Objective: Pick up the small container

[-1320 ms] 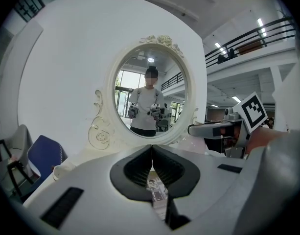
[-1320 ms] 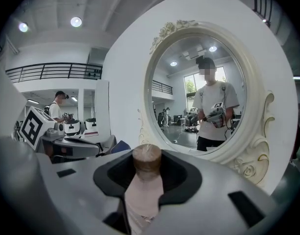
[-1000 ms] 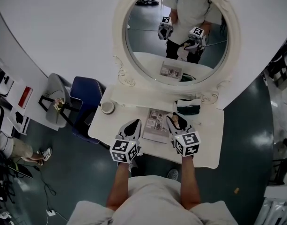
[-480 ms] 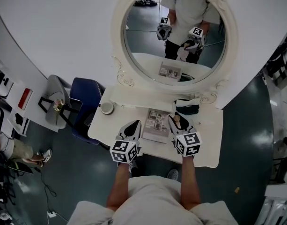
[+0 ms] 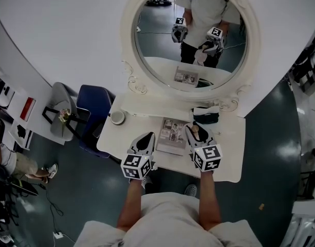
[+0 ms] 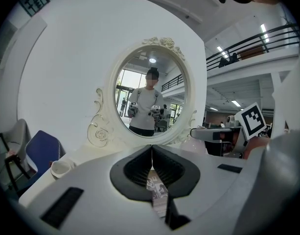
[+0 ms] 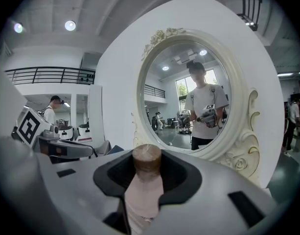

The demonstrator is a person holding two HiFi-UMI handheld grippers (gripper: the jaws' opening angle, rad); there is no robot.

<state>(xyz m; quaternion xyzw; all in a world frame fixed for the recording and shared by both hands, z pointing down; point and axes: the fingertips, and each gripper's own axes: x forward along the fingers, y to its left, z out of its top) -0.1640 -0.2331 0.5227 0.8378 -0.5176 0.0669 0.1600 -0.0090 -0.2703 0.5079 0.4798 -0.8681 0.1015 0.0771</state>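
The small container [image 7: 146, 182] is a pale pink bottle with a round brown cap [image 7: 147, 159]. It stands upright between the jaws of my right gripper [image 7: 147, 177], which is shut on its body. In the head view the right gripper [image 5: 195, 131] holds the small container [image 5: 195, 133] over the white vanity table [image 5: 226, 158], just right of a magazine. My left gripper [image 5: 146, 138] hovers over the table's front left part. Its jaws are shut with nothing between them in the left gripper view [image 6: 151, 166]. I cannot tell whether the container touches the tabletop.
A magazine [image 5: 172, 136] lies between the two grippers. A small white bowl [image 5: 117, 118] sits at the table's left end and a dark pouch [image 5: 206, 118] at the back right. An oval mirror [image 5: 190, 35] rises behind. A blue chair [image 5: 95, 104] stands to the left.
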